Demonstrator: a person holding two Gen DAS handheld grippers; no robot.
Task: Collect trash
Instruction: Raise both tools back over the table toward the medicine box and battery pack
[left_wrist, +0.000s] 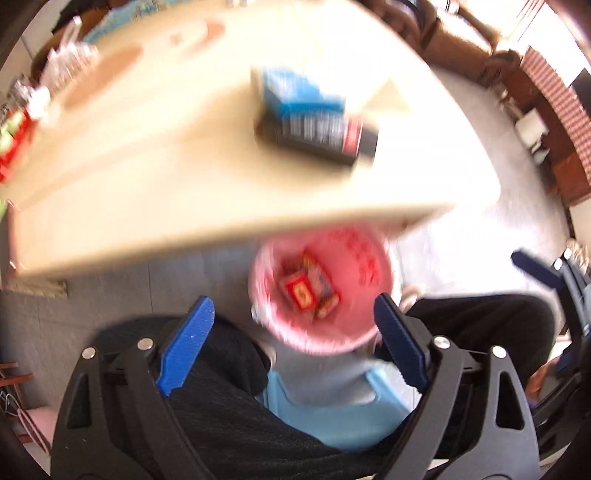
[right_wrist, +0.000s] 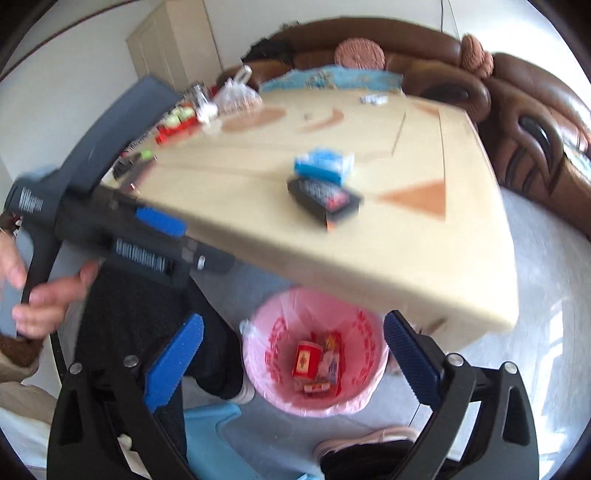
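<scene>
Smooth beige table (right_wrist: 369, 258); round pink-lined bin (right_wrist: 314, 354) below; both grippers' fingers apart.

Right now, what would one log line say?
left gripper: open, empty | right gripper: open, empty | bin: holds trash | blue box, black box: on table

- The cream table (right_wrist: 369, 240) stretches ahead of both pairs of tongs, its near edge hanging just above them.
- A blue box (right_wrist: 323, 165) sits mid-table, straight ahead of the tongs, touching a black box (right_wrist: 325, 201) that lies nearer the edge.
- Far left: a red pack (right_wrist: 176, 127) and a clear plastic bag (right_wrist: 236, 94).
- The floor (right_wrist: 535, 350) carries a pink-lined bin (right_wrist: 314, 350) right between the tong tips, small red cartons inside.
</scene>
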